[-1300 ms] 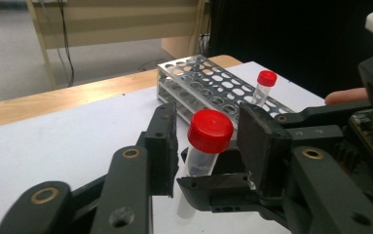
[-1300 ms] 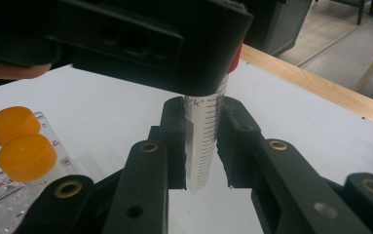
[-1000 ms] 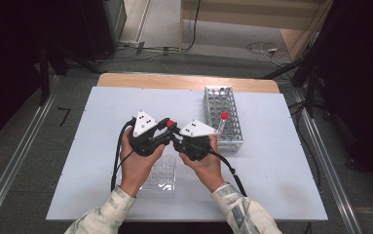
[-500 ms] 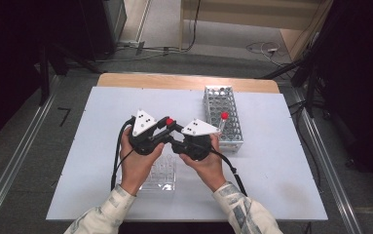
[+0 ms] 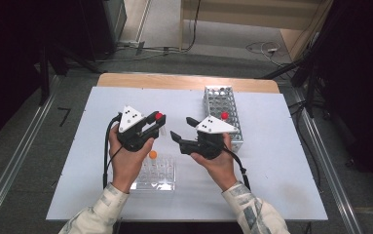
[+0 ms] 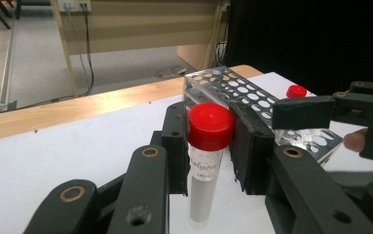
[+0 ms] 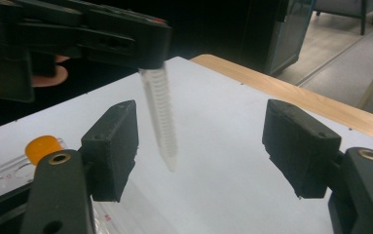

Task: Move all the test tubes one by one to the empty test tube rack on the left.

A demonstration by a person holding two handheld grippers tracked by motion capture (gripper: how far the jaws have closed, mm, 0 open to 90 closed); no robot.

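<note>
In the left gripper view, my left gripper [image 6: 208,146] sits at the centre of the frame with its jaws closed narrow on the red cap of a clear tube [image 6: 207,161], which hangs upright between the pads. In the high view this left gripper [image 5: 156,126] is a little left of the centre, and the tube's red cap shows at its tip.

My right gripper [image 7: 201,151] has just been opening its jaws; they now stand wide, with nothing pressed between them. The same tube [image 7: 160,117] hangs in the upper left of the right gripper view, a little tilted, beyond the left pad and apart from both. In the high view the right gripper [image 5: 181,129] is just right of the centre, near the tube but apart from it.

Below the two grippers, a clear plastic rack [image 5: 156,171] lies on the white tabletop [image 5: 281,185], with an orange-capped tube [image 5: 153,154] in it. A grey perforated rack [image 5: 221,105] stands at the upper right and carries another red-capped tube [image 5: 224,115].
</note>
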